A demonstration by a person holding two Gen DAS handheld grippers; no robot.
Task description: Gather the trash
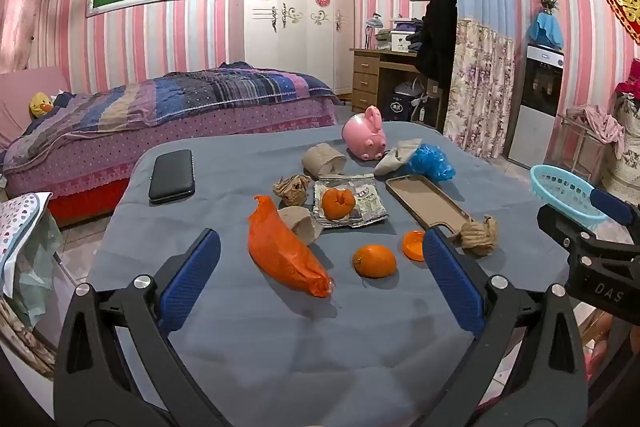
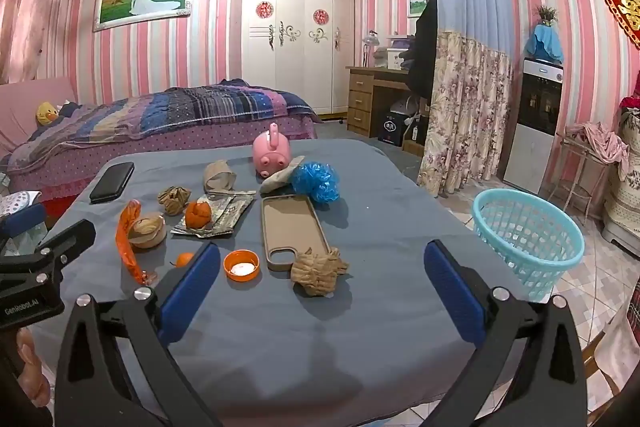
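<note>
Both the left gripper [image 1: 320,267] and right gripper [image 2: 322,283] hover spread wide, holding nothing. Trash lies mid-table [image 2: 400,227]: a crumpled brown paper wad [image 2: 318,273], an orange plastic bag [image 1: 282,253], a blue bag [image 2: 316,182], a flattened silver wrapper [image 1: 368,199]. The turquoise basket [image 2: 528,235] stands on the floor beside the table

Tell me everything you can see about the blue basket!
The basket is light blue and looks like plastic, round, with walls full of small slots and a solid rim. It stands upright on the tiled floor, off the right side of the table, apart from it. Nothing shows inside it, and nothing touches it.
</note>
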